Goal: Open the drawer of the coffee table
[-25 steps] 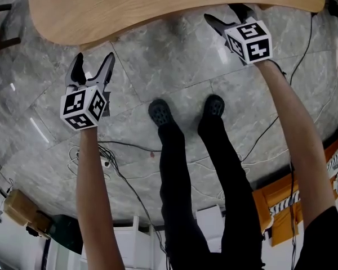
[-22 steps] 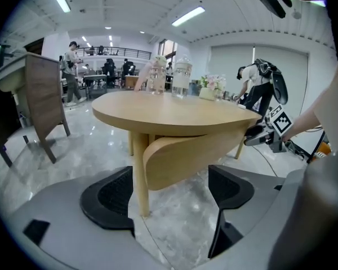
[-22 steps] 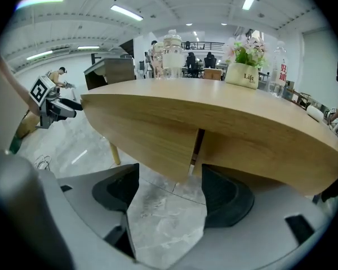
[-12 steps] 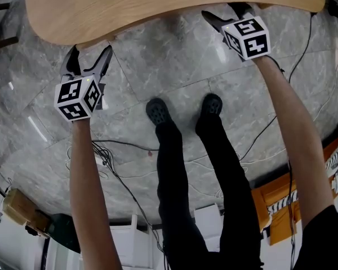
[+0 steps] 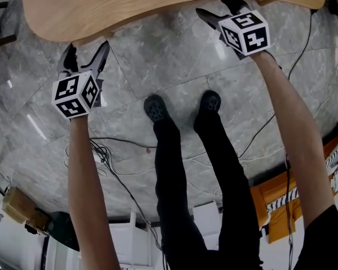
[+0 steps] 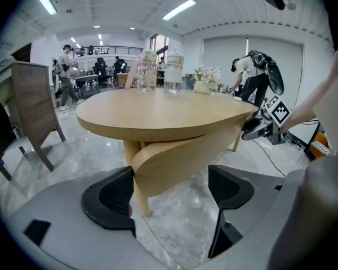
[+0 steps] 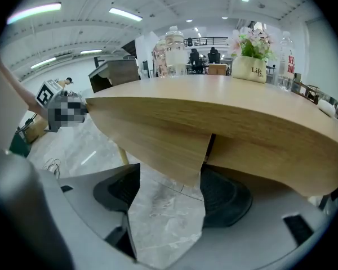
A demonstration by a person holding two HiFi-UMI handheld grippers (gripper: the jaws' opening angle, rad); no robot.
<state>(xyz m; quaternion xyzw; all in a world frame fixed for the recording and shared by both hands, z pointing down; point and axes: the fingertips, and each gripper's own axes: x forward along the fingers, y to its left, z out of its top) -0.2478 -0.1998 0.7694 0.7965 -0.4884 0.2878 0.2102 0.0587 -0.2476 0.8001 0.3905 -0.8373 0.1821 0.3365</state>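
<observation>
The wooden coffee table [image 5: 158, 4] fills the top of the head view, and its curved drawer front [image 6: 186, 153] hangs just under the oval top. My left gripper [image 5: 85, 50] is open at the table's near left edge. In the left gripper view, that gripper [image 6: 168, 193] has the drawer's rounded left end close to its left pad [image 6: 110, 198]. My right gripper [image 5: 217, 7] reaches under the table's right side. It [image 7: 169, 193] stands open, with the end edge of the drawer front [image 7: 152, 136] between its pads, near the right one.
The person's legs and shoes [image 5: 158, 108] stand on the grey marble floor between the arms. Cables [image 5: 112, 162] lie behind. A table leg [image 6: 141, 202] stands below the drawer. Glass jars [image 6: 172, 75] and a flower pot [image 7: 250, 66] sit on top. A chair [image 6: 34, 106] stands at left.
My left gripper has moved up and slightly left toward the table edge. My right gripper has shifted a little left and further under the top. Both stay open.
</observation>
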